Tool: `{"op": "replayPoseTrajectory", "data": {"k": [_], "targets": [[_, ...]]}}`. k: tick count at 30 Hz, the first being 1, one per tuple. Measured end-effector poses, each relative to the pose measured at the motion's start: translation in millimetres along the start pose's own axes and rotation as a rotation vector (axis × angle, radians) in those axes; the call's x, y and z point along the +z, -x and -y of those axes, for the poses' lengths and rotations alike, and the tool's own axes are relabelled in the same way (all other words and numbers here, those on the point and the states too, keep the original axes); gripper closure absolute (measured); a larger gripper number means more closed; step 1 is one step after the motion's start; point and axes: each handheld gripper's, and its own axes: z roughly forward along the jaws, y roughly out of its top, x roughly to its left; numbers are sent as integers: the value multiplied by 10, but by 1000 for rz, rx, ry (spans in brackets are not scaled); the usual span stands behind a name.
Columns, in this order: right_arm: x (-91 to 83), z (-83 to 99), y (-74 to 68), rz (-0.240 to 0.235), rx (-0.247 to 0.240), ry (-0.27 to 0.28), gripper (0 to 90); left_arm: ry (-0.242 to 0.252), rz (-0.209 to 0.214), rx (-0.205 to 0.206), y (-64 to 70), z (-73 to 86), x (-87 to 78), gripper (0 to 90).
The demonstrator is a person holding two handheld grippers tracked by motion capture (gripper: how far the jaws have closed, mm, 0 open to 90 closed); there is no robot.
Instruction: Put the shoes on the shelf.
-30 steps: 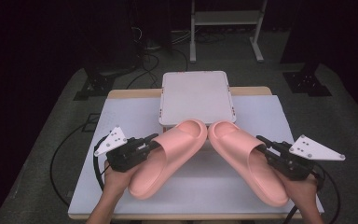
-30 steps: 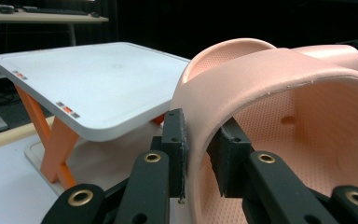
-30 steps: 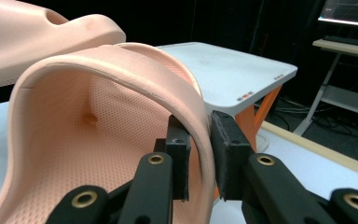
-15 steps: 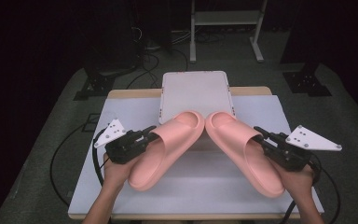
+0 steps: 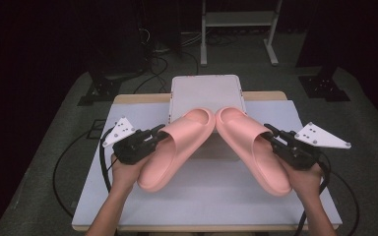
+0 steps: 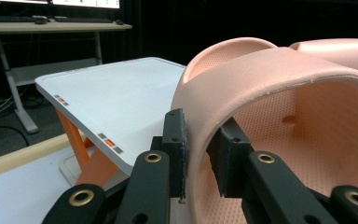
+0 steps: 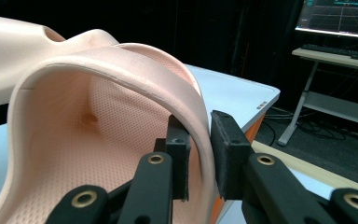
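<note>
High view: both slippers have climbed further, toes now over the white rack (image 5: 205, 88). The left gripper (image 5: 153, 136) clamps the left slipper (image 5: 174, 147); the right gripper (image 5: 274, 136) clamps the right slipper (image 5: 251, 145).

Left gripper view: strap (image 6: 242, 79) pinched, rack edge (image 6: 74, 100) just below, open room ahead.

Right gripper view: strap (image 7: 135, 74) pinched between the jaws.

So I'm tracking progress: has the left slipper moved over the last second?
Yes. The left slipper has gone forward, its toe now farther over the white stand.
</note>
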Motion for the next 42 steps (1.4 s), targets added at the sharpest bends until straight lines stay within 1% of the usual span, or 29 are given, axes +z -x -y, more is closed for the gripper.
{"op": "replayPoseTrajectory", "data": {"k": [1, 6, 14, 16, 18, 19, 30, 36, 42], "targets": [[10, -4, 3, 2, 2, 0, 772, 4, -4, -4, -15, -10, 9, 767], [93, -51, 36, 12, 25, 13, 772, -7, -23, 1, -80, -59, 40, 770], [191, -86, 63, 24, 37, 15, 772, -13, -42, 5, -140, -141, 100, 769], [222, -98, 75, 32, 39, 17, 771, -13, -48, -8, -165, -168, 144, 769], [238, -106, 79, 36, 38, 18, 771, -16, -50, -10, -174, -175, 156, 768], [269, -122, 90, 46, 36, 15, 770, -17, -57, -12, -193, -196, 191, 767], [375, -190, 143, 59, 48, 15, 762, -27, -70, -20, -284, -290, 285, 765], [438, -239, 187, 63, 49, 16, 762, -31, -71, -28, -348, -374, 335, 761], [489, -265, 222, 72, 61, 15, 758, -37, -77, -28, -381, -423, 389, 753]]}}
